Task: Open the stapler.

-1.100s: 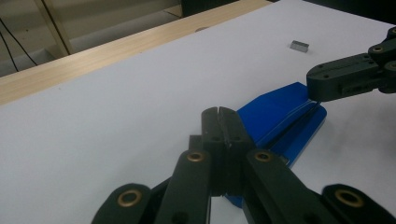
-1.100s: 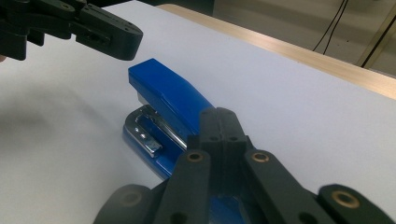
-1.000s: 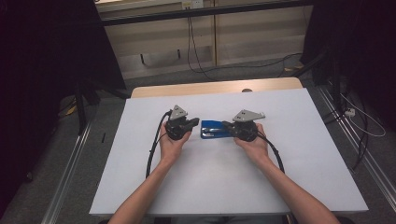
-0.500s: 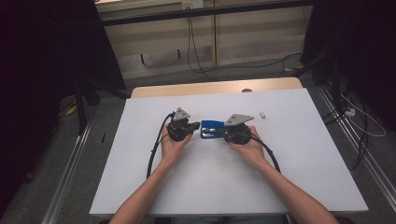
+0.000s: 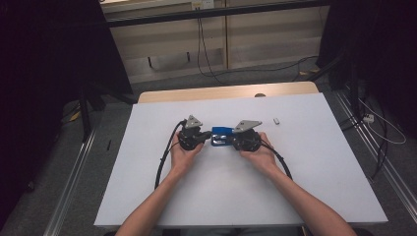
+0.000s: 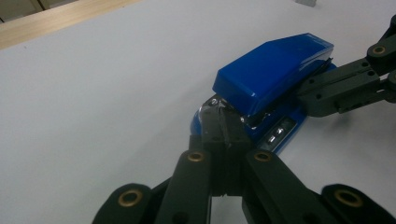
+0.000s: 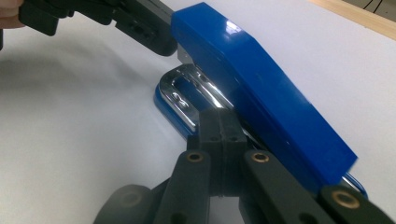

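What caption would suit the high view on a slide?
Two hand-held grippers, left and right, both shut, meet a blue stapler on a white table.

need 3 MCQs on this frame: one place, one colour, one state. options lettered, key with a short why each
1. Where does the stapler lie?
A. Between the two hand-held grippers
B. At the table's far right corner
C. On the floor

2. What colour is the stapler's top cover?
A. Red
B. Blue
C. Yellow

3. How do the jaws of the left hand-held gripper stand?
A. Wide open
B. Shut, tips together at the stapler's end
C. Clamped around a cable

Key:
1 A: in the high view it sits on the white table with the left hand-held gripper on one side and the right hand-held gripper on the other.
2 B: both gripper views show a glossy blue cover.
3 B: the left gripper view shows its two pads pressed together, no gap.
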Demonstrator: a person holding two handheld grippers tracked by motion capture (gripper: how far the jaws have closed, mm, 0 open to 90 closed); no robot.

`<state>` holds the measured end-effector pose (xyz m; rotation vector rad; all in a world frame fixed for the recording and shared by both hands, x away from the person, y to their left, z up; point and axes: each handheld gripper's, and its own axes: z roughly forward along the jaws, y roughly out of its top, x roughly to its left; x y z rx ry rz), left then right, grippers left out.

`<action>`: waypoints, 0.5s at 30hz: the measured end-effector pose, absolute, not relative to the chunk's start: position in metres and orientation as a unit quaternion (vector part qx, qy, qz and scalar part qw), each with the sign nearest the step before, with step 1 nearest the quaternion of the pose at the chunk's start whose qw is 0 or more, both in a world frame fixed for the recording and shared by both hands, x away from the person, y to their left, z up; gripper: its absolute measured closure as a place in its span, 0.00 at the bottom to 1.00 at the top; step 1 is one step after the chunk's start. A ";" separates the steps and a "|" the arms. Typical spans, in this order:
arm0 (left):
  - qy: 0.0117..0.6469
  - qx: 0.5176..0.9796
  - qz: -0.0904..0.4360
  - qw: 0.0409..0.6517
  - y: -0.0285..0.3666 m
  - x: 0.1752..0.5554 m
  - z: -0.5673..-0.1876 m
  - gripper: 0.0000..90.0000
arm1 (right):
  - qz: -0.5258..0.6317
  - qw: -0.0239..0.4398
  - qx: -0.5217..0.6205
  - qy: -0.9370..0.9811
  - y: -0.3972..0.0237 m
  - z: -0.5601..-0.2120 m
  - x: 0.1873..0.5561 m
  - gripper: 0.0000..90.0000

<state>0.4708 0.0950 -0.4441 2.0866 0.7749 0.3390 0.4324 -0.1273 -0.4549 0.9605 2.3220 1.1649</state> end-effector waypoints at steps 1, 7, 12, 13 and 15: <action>0.311 0.836 0.135 0.431 0.095 0.471 -0.444 1.00 | 0.414 0.186 0.341 0.823 -0.127 -0.455 0.432 1.00; 0.307 0.840 0.139 0.425 0.094 0.471 -0.446 1.00 | 0.404 0.190 0.344 0.826 -0.125 -0.456 0.433 1.00; 0.308 0.841 0.139 0.423 0.093 0.470 -0.446 1.00 | 0.407 0.189 0.342 0.825 -0.126 -0.457 0.433 1.00; 0.308 0.841 0.139 0.422 0.093 0.470 -0.446 1.00 | 0.408 0.189 0.343 0.825 -0.127 -0.457 0.433 1.00; 0.307 0.843 0.138 0.420 0.093 0.469 -0.447 1.00 | 0.411 0.186 0.346 0.823 -0.127 -0.458 0.433 1.00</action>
